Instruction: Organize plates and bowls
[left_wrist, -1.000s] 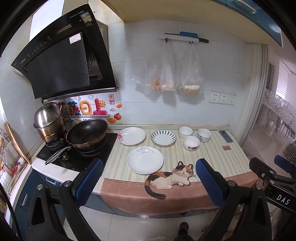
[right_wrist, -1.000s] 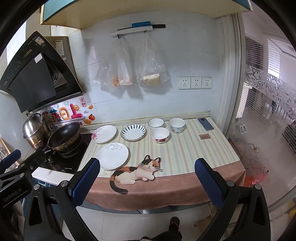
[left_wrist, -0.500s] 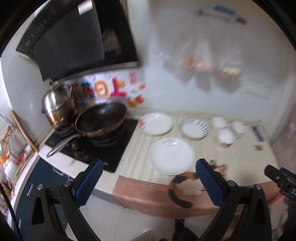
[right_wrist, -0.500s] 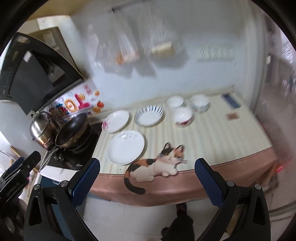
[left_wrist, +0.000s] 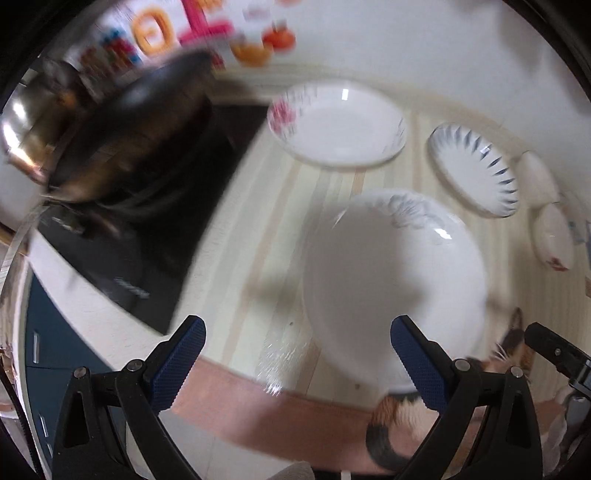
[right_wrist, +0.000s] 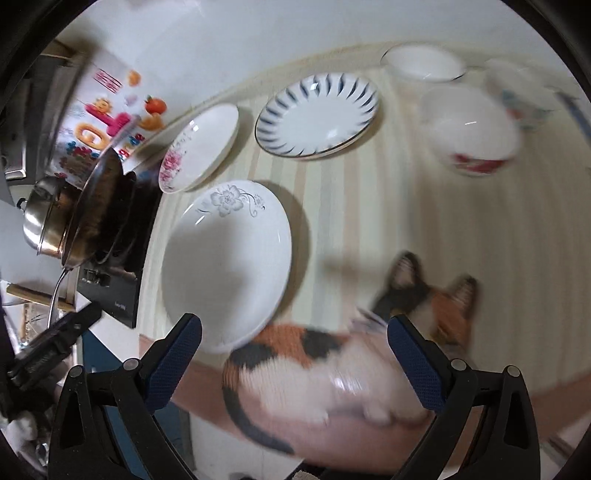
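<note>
A white plate with a grey flower (left_wrist: 391, 280) (right_wrist: 225, 266) lies nearest on the striped counter. Behind it sit a pink-flowered plate (left_wrist: 338, 123) (right_wrist: 201, 146) and a blue-rayed plate (left_wrist: 474, 168) (right_wrist: 317, 114). Three bowls stand to the right: a plain white bowl (right_wrist: 423, 62), a red-patterned bowl (right_wrist: 471, 134) (left_wrist: 552, 236) and a blue-patterned bowl (right_wrist: 517, 94). My left gripper (left_wrist: 297, 356) hovers open over the counter's front edge, its right finger above the near plate's rim. My right gripper (right_wrist: 293, 352) hangs open above the cat picture, right of that plate. Both hold nothing.
A black wok (left_wrist: 122, 136) (right_wrist: 98, 206) and a steel pot (right_wrist: 46, 218) sit on the black hob (left_wrist: 155, 251) at the left. A cat-printed cloth (right_wrist: 332, 365) drapes over the counter's front edge. The tiled wall (left_wrist: 424, 48) with colourful stickers rises right behind the dishes.
Both grippers have moved forward and down toward the counter, so the plates now fill the views. Neither gripper has taken hold of anything; the dishes lie where they were.
</note>
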